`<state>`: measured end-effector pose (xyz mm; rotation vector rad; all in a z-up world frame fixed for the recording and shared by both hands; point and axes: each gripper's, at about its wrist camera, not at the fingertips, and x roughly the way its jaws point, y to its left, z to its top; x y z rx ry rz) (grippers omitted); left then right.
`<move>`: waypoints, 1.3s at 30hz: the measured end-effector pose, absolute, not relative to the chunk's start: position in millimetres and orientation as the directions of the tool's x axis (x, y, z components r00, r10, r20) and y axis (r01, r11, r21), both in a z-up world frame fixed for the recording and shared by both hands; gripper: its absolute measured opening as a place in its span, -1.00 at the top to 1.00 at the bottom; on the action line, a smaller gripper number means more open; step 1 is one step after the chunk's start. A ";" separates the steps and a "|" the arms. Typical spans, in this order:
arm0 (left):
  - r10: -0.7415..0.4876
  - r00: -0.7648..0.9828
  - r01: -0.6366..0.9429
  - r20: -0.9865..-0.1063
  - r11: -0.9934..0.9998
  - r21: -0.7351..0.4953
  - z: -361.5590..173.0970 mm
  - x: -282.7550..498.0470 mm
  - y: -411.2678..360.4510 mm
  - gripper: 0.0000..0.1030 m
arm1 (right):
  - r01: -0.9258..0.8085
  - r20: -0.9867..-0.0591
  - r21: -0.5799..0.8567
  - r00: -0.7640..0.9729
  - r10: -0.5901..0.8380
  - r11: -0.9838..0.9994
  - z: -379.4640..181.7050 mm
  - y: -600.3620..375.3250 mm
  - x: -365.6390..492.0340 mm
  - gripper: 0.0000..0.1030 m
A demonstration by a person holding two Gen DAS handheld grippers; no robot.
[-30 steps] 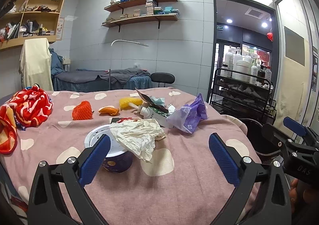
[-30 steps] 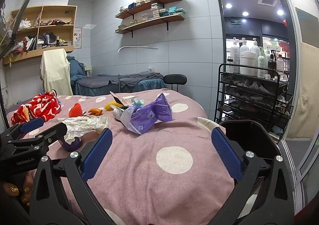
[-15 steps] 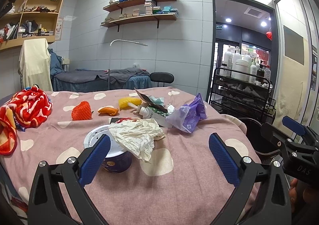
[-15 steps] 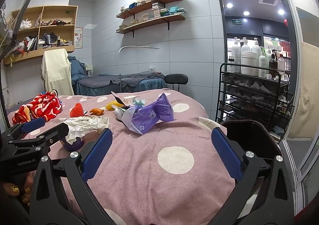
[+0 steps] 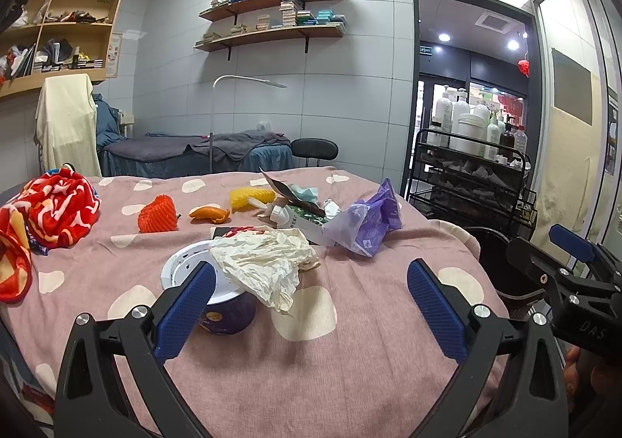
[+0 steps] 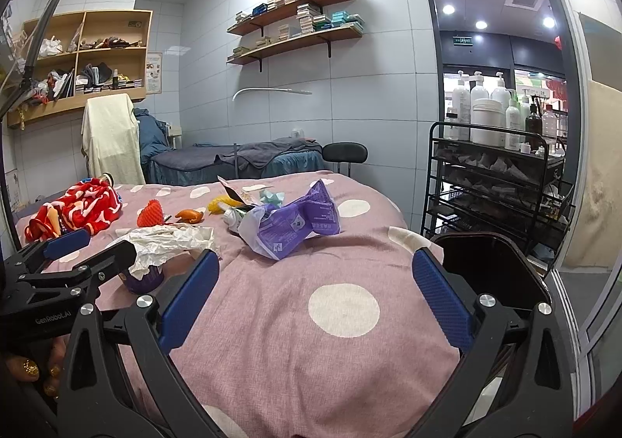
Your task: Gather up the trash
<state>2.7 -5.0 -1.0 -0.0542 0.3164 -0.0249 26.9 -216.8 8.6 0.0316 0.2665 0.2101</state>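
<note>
Seemingly nothing is collected yet: both the left gripper (image 5: pixel 311 298) and the right gripper (image 6: pixel 317 290) hover with jaws spread wide and empty, and all the trash lies on the spotted pink cover (image 5: pixel 350 360). Counted from the left wrist view: one purple cup (image 5: pixel 223 311) at 11 o'clock with one crumpled paper (image 5: pixel 264 263) draped over it, one purple bag (image 5: pixel 367 222) at 1 o'clock, one orange net (image 5: pixel 156 214), one peel (image 5: pixel 209 214), one yellow net (image 5: pixel 248 197) and a small muddled heap at 12 o'clock. One black bin (image 6: pixel 493 267) waits at 2 o'clock
</note>
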 end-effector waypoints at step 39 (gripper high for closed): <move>-0.042 0.942 0.027 -0.334 0.998 -0.050 -11.8 5.5 -2.6 -0.90 | -0.210 -0.287 0.047 0.934 0.214 0.977 3.3 -211.3 31.0 -0.91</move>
